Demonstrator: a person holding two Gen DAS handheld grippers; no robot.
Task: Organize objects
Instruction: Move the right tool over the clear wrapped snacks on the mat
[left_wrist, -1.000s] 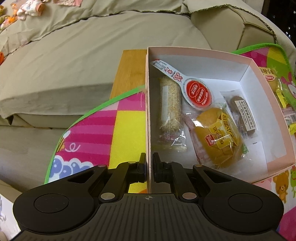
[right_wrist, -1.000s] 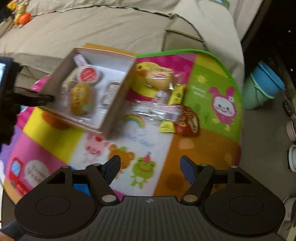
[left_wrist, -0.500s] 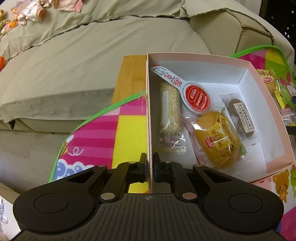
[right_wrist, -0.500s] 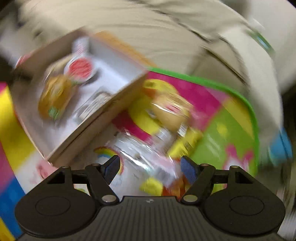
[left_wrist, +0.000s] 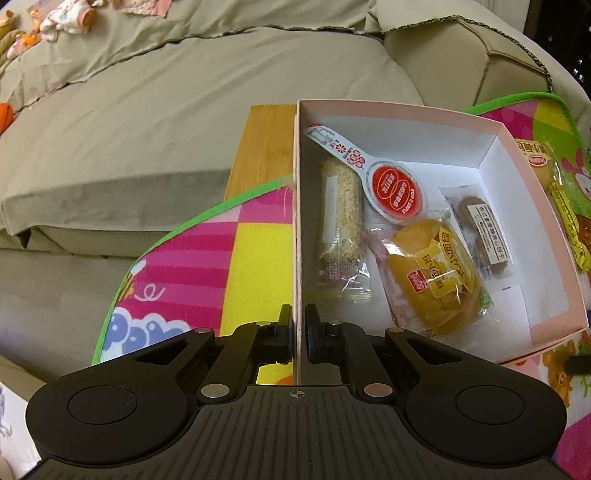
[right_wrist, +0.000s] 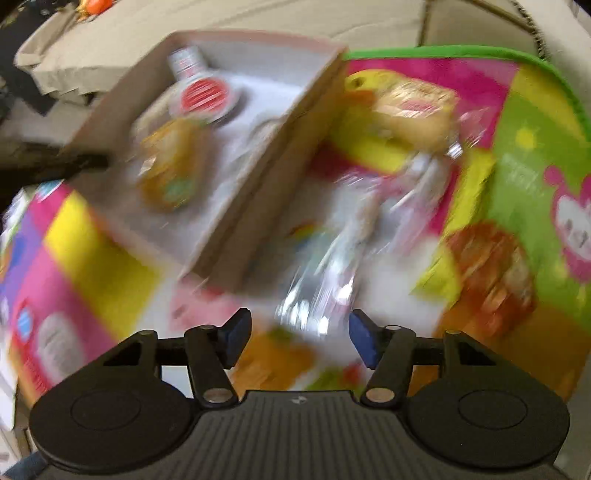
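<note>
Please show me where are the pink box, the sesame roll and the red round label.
pink box (left_wrist: 476, 122): left wrist view, far wall's rim.
sesame roll (left_wrist: 340, 210): left wrist view, middle of the wrapped roll.
red round label (left_wrist: 397, 192): left wrist view, centre of the red disc.

Right claw (right_wrist: 300, 334) dropped closer over clear-wrapped snack (right_wrist: 332, 266) beside box (right_wrist: 258, 177); jaws closing, narrower than before.

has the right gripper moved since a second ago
Yes. The right gripper has dropped toward the colourful mat and the clear-wrapped snack; the pink box looms larger. Its jaws are closing, nothing gripped yet.
</note>
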